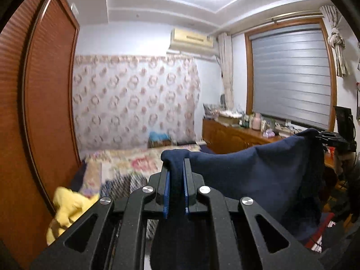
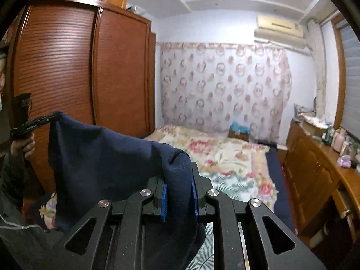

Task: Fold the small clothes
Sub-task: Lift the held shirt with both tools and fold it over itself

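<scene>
Bed (image 2: 225, 155) with floral quilt lay ahead, louvred wooden wardrobe (image 2: 74, 67) at 10 o'clock, dresser (image 2: 315, 164) at 3 o'clock. Navy knit garment (image 1: 265, 173) hung stretched in air above bed between 2 grippers. Left gripper (image 1: 176, 175) jaws clenched on 1 corner; right gripper (image 2: 178, 180) jaws clamped on other. Yellow cloth (image 1: 67, 209) lay at 8 o'clock.

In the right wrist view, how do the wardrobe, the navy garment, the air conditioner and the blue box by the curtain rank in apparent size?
1. wardrobe
2. navy garment, though it hangs close to the camera, which enlarges it
3. air conditioner
4. blue box, smallest and far away
</scene>
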The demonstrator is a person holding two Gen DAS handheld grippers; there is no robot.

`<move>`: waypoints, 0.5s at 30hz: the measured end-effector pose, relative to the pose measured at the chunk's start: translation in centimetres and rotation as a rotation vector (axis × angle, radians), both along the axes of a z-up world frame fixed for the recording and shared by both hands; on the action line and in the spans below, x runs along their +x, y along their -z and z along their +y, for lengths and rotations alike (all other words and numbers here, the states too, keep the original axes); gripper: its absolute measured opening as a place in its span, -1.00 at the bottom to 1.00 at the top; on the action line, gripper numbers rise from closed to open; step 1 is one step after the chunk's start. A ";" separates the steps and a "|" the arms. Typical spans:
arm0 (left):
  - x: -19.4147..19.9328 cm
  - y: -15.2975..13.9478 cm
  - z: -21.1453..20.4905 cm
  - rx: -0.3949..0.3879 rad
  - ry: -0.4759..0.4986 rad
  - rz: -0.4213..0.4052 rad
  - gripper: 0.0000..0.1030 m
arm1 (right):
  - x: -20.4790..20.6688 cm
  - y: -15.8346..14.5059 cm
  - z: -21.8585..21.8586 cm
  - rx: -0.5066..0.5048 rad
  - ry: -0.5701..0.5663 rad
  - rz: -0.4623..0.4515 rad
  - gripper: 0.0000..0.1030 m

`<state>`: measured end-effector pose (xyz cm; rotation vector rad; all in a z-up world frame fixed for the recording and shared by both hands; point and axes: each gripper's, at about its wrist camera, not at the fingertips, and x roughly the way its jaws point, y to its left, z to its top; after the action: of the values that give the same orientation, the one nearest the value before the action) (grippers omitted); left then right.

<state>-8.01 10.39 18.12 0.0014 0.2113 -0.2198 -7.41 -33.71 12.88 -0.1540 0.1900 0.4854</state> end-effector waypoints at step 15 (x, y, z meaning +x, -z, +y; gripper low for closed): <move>8.1 -0.1 -2.2 0.045 0.005 -0.016 -0.80 | 1.4 -0.6 1.6 -0.118 0.146 -0.088 -0.67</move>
<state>0.04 8.16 18.25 0.0484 0.2007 -0.2194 -5.98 -32.09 13.47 -0.2747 0.1431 0.3216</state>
